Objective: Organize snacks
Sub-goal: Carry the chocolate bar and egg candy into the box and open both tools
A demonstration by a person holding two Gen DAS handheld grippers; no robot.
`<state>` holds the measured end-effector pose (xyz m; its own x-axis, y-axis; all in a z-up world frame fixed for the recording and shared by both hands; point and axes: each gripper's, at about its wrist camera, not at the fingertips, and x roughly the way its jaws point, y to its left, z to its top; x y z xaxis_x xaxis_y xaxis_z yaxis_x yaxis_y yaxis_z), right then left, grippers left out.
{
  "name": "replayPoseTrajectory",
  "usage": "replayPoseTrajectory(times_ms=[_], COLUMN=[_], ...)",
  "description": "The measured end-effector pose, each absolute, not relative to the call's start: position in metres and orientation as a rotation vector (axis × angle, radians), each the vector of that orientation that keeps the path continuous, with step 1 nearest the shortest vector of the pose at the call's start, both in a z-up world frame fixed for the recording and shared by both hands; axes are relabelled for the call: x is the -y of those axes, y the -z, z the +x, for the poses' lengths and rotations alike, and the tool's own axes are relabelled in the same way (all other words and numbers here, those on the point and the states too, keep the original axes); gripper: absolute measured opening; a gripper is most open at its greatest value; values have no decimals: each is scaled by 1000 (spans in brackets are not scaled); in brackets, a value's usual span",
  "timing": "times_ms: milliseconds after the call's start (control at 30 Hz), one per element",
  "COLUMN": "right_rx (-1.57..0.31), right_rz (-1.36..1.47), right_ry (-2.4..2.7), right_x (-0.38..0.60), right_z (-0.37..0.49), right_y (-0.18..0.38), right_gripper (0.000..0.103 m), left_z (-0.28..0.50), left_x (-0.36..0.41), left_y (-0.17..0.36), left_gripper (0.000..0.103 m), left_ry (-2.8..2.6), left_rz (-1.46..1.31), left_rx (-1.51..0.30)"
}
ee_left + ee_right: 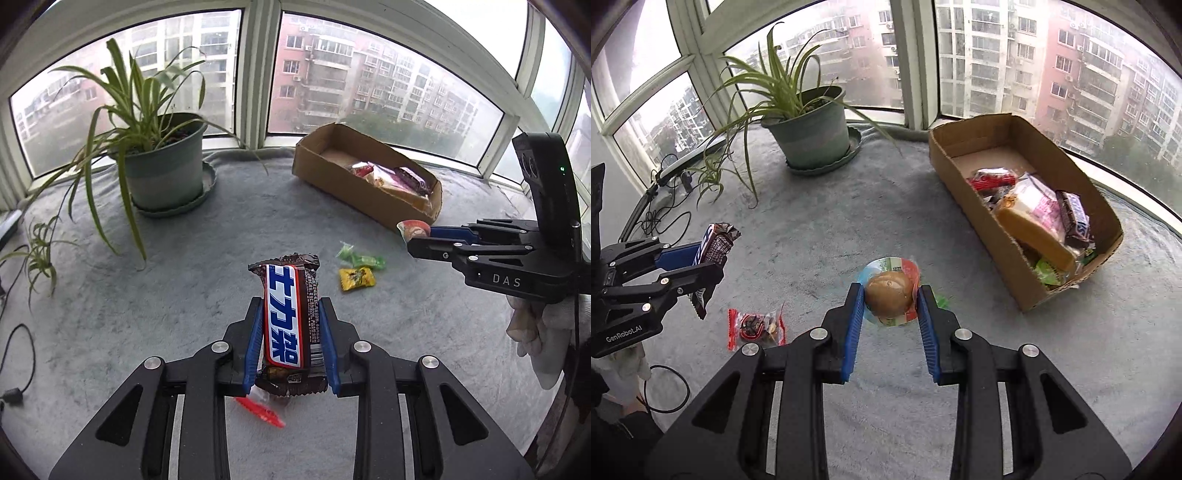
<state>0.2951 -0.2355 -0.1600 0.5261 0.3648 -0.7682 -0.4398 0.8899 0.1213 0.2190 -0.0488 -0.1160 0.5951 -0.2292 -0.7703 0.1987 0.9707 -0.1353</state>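
Left gripper (291, 325) clamps a bar (290, 317), right gripper (891, 301) a jelly cup (889, 293); both mid-carry, next each needs dropping into the box (960, 173)

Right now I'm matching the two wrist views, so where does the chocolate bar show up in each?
Left wrist: chocolate bar at lower centre, clamped in the left gripper.
Right wrist: chocolate bar at the left edge, held above the blanket.
Shared landmark: the cardboard box, right of the bar in both.
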Motion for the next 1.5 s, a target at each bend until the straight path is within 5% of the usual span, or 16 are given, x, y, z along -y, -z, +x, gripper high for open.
replayPoseTrajectory(times_ms=[633,1333,1500], right_rx=[-849,-896,-888], right_rz=[-21,5,-29], right_ry=[-311,-280,-267], right_x=[319,332,330], right_z=[372,423,421], right_y=[142,177,179], right_gripper=[31,31,39], left_z=[340,416,419], left_x=[115,172,178], left_y=[96,139,142], left_gripper=[27,27,27], left_ry=[343,358,373], left_rz=[-131,-168,-169], left_rx=[-851,-869,-851])
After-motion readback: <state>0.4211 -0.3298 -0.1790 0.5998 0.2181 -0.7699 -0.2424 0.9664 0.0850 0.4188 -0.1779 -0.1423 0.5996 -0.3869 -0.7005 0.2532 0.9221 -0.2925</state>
